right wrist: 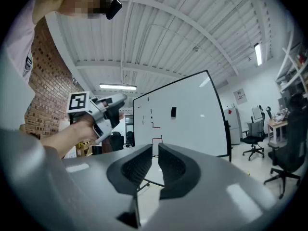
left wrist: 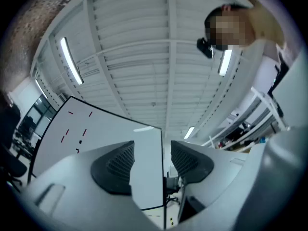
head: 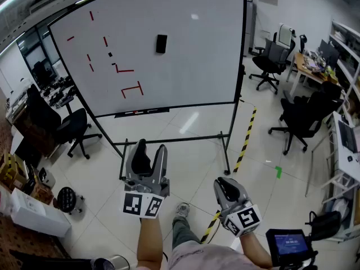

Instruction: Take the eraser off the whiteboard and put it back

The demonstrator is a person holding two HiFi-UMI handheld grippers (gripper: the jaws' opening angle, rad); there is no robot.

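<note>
A black eraser [head: 161, 43] sticks to the upper middle of the whiteboard [head: 185, 66], which carries red marker strokes on its left half. My left gripper [head: 152, 146] is held low in front of the board, well short of it, jaws apart with nothing between them. In the left gripper view this gripper [left wrist: 152, 153] points up at the board's right edge and the ceiling. My right gripper [head: 226, 183] hangs lower at the right, shut and empty. The right gripper view shows its jaws [right wrist: 155, 153] closed, with the eraser [right wrist: 173, 111] far off on the board [right wrist: 192, 119].
The board stands on a black frame with floor legs [head: 225, 156]. Yellow-black tape [head: 245, 139] runs across the floor. Office chairs stand at the left [head: 70, 128] and right [head: 301, 117]. Desks line the right wall, and boxes [head: 34, 212] sit at the lower left.
</note>
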